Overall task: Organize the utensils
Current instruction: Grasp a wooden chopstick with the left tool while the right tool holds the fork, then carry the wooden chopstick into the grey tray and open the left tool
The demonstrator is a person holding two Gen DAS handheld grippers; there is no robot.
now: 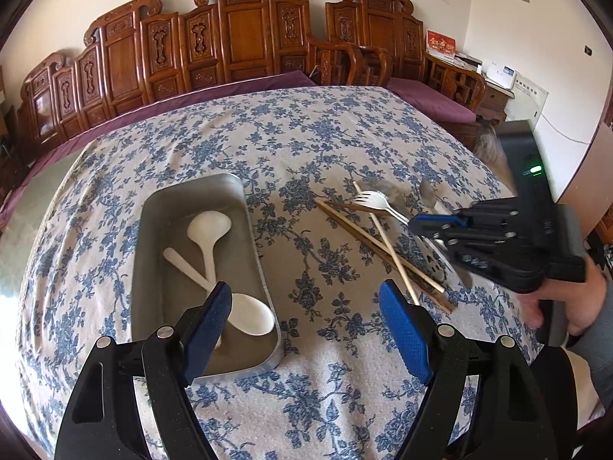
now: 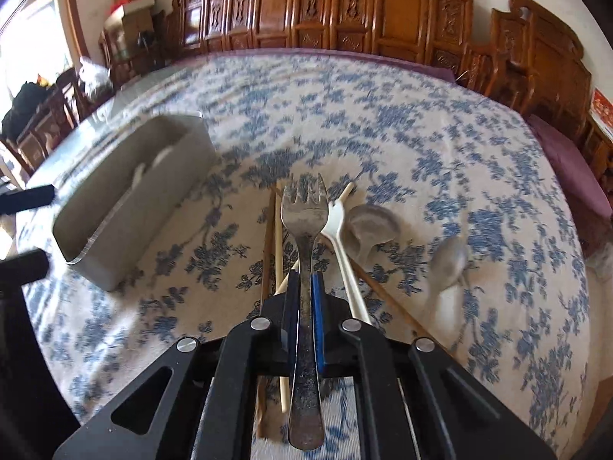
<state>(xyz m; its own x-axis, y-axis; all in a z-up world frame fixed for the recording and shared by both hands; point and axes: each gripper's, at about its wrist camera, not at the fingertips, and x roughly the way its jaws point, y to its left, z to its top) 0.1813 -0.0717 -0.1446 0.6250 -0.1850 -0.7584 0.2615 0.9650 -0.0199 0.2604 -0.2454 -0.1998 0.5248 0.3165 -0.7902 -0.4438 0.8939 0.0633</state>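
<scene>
Slippage worries me: my right gripper (image 2: 305,291) pinches the metal fork (image 2: 304,230) by its thin handle; my left gripper (image 1: 306,326) gapes empty by the tray (image 1: 153,207).

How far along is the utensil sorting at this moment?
Done: two white spoons lie in the tray. In hand: the right tongs are shut on a metal fork; the left tongs are open and empty. Left on the cloth: chopsticks, a white fork and at least one spoon.
</scene>
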